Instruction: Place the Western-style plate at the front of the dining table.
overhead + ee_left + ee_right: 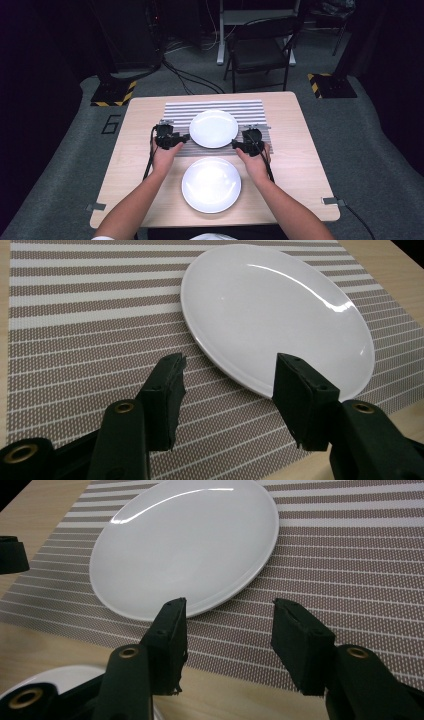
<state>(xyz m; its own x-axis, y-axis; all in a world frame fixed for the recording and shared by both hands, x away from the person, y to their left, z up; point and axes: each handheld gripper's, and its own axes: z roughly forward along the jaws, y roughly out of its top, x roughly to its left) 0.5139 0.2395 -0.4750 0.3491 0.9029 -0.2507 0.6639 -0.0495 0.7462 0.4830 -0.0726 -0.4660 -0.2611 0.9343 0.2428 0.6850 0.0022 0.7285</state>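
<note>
Closest to the person, a white plate, the near plate, sits on the bare wooden table. Just past it, two forearms reach forward, one on each side. The left hand holds the left gripper, and the right hand holds the right gripper. Both point inward at a second white plate, the far plate, which lies flat on a striped mat. Each gripper has its jaws wide apart with nothing between them. In the left gripper view the far plate has its rim right by one jaw. In the right gripper view the rim of the far plate sits just past one jaw. The plate looks smooth and shiny, so it might slip when pinched. If one side lifts first, it could tilt and slide off. A low hand could also bump the near plate. Farther back, a black chair stands on the floor.
</note>
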